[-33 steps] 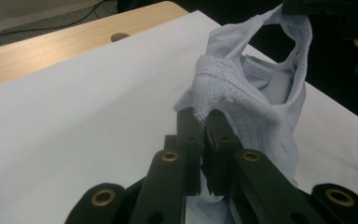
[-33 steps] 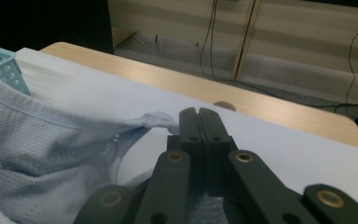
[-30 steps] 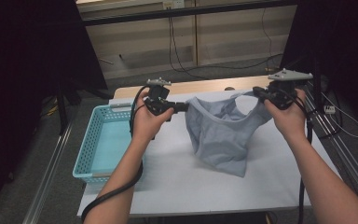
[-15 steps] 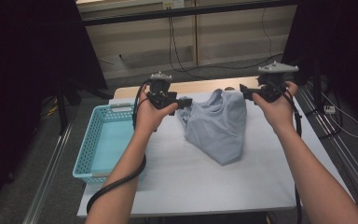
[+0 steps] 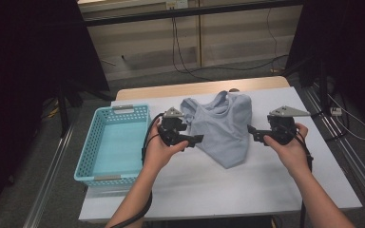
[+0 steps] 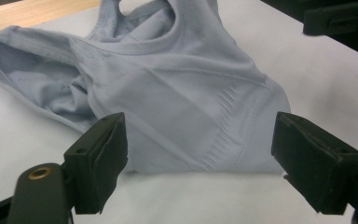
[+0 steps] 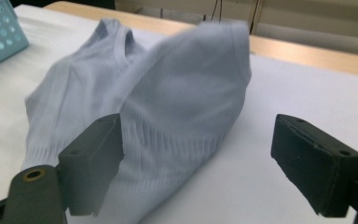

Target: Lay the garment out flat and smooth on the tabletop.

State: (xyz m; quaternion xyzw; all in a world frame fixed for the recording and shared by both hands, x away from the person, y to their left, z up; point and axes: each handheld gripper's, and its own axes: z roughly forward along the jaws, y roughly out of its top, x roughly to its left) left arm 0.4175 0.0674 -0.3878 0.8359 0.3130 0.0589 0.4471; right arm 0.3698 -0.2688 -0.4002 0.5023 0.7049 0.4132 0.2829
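Note:
A pale blue-grey sleeveless top point(image 5: 222, 127) lies crumpled on the white-covered table point(image 5: 204, 190). My left gripper point(image 5: 197, 139) hovers just off the top's left edge and my right gripper point(image 5: 253, 133) just off its right edge, their jaws pointing at each other. Both sets of jaws have just been opening, and no cloth is pinched in either. In the left gripper view the left gripper point(image 6: 205, 142) stands wide, with the top point(image 6: 182, 93) spread beyond it. In the right gripper view the right gripper point(image 7: 200, 142) is also wide, and the top point(image 7: 168, 93) bulges up ahead of it.
A teal plastic basket point(image 5: 123, 109) stands at the table's left side, close to my left hand. A strip of bare wood point(image 5: 199, 88) runs along the far edge. Dark frames and cables stand behind the table. White cover lies in front of the top.
Both grippers held the top stretched in the air between them; they opened and sank toward the table. The top dropped and now lies in a heap.

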